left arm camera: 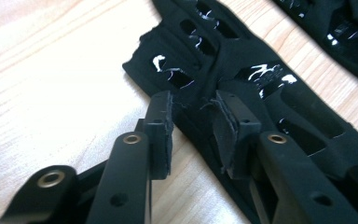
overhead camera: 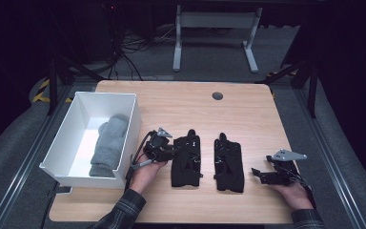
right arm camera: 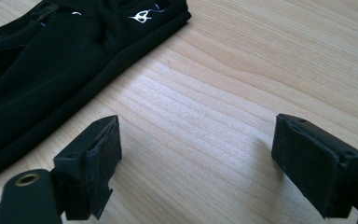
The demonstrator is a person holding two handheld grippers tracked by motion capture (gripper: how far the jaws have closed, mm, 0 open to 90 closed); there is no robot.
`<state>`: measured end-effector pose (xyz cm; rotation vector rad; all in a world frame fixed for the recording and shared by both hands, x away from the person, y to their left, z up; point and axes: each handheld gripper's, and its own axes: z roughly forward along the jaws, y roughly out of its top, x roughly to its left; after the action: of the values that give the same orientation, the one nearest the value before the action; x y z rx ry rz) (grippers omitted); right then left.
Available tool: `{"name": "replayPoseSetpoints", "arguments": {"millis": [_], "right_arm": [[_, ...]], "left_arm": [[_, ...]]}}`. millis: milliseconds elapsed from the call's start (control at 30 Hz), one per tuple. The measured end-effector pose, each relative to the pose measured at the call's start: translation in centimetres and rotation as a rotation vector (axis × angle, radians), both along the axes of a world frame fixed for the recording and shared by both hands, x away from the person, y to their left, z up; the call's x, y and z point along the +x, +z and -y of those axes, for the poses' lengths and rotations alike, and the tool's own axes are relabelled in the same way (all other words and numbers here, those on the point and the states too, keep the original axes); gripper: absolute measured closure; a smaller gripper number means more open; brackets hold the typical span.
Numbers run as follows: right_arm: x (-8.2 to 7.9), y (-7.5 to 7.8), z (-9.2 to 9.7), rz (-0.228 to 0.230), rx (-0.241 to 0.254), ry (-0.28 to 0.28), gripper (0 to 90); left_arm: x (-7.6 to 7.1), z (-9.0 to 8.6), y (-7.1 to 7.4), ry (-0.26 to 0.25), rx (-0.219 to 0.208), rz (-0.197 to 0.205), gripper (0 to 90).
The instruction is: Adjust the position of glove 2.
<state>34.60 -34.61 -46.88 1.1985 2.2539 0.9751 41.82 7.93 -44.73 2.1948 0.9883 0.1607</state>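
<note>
Two black gloves lie flat side by side on the wooden table, the left glove [overhead camera: 186, 160] and the right glove [overhead camera: 229, 164]. My left gripper [overhead camera: 169, 150] is at the left glove's left edge. In the left gripper view its jaws [left arm camera: 193, 126] straddle the edge of that glove [left arm camera: 242, 84] with a narrow gap, the pads not pressed together. The other glove [left arm camera: 335, 28] lies beyond. My right gripper [overhead camera: 257, 174] rests to the right of the right glove, wide open [right arm camera: 196, 149] over bare wood, with that glove [right arm camera: 42, 70] off to its left.
A white bin [overhead camera: 128, 138] stands at the table's left, close to my left hand, with a folded grey cloth [overhead camera: 108, 145] inside. A round cable hole [overhead camera: 217, 96] sits near the far edge. Bare wood stretches behind the gloves.
</note>
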Motion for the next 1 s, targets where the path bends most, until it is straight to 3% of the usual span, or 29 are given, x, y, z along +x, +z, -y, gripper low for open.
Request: {"name": "replayPoseSetpoints", "arguments": {"millis": [67, 233, 367, 600, 700, 767, 933, 1000], "right_arm": [[0.0, 0.0, 0.0, 0.000, 0.000, 0.000, 16.4], [0.0, 0.0, 0.0, 0.000, 0.000, 0.000, 16.5], [0.0, 0.0, 0.0, 0.000, 0.000, 0.000, 16.4], [0.0, 0.0, 0.0, -0.001, -0.001, -0.006, 15.6], [0.1, 0.0, 0.0, 0.000, -0.003, -0.013, 16.4], [0.1, 0.3, -0.1, -0.006, -0.013, -0.008, 24.1], [0.2, 1.2, -0.9, 0.016, 0.012, 0.067, 64.0], [0.3, 1.5, -1.6, 0.024, 0.019, 0.093, 74.6]], "left_arm": [[0.0, 0.2, -0.3, 0.000, -0.001, -0.004, 63.7], [0.0, 0.8, -1.0, -0.007, 0.046, -0.008, 63.1], [-0.2, 1.2, -1.0, -0.019, 0.067, 0.015, 71.8], [-0.1, 1.2, -0.9, -0.011, 0.048, -0.014, 86.7], [0.2, 0.9, -1.0, 0.004, 0.002, -0.042, 87.3], [0.4, 0.5, -0.8, 0.014, -0.032, -0.055, 87.4], [0.6, -0.2, 0.2, 0.025, -0.110, -0.052, 87.7], [0.8, -0.4, 0.3, 0.027, -0.131, -0.055, 87.7]]}}
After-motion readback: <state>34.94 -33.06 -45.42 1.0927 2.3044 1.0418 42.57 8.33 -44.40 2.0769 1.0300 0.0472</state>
